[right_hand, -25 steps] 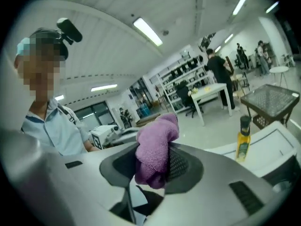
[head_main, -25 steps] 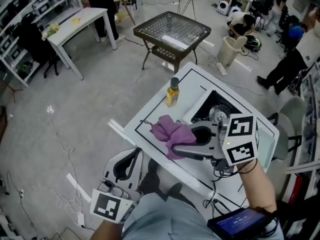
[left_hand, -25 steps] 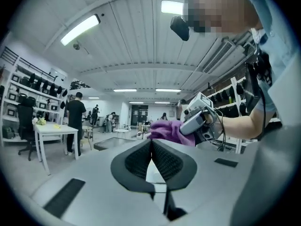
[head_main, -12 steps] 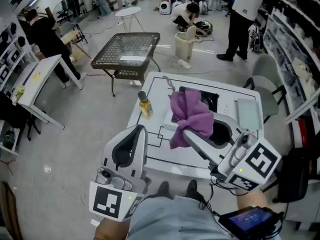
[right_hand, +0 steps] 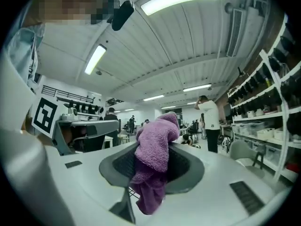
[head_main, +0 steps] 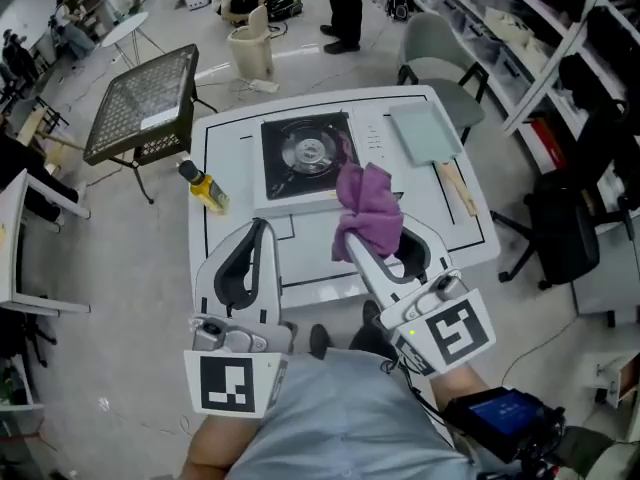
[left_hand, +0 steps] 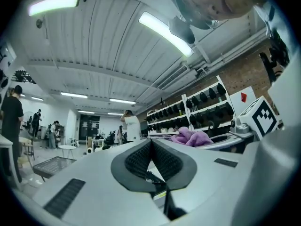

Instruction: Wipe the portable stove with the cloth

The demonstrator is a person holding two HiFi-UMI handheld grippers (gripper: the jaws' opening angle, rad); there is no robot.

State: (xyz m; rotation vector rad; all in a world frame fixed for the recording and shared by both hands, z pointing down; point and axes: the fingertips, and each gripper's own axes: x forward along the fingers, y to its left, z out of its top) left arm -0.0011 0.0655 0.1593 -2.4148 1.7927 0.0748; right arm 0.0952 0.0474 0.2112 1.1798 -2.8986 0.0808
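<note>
Right gripper [head_main: 366, 240] has swung the cloth [head_main: 368, 206] off the portable stove [head_main: 305, 154], toward the table's [head_main: 440, 208] near edge. Its jaws are half-open, clamping the cloth. Left gripper [head_main: 259, 228] is closed and empty.

My head camera looks steeply down from well above the white counter [head_main: 230, 143], with my left tongs [head_main: 258, 230] and right tongs [head_main: 362, 253] low in its frame, seen from behind; the camera riding on each tongs sits close behind its jaws and faces about level along them, wide enough to take in the ceiling [left_hand: 94, 46]; all three views share the purple cloth [head_main: 368, 208]; the left tongs' view catches it at its right.
</note>
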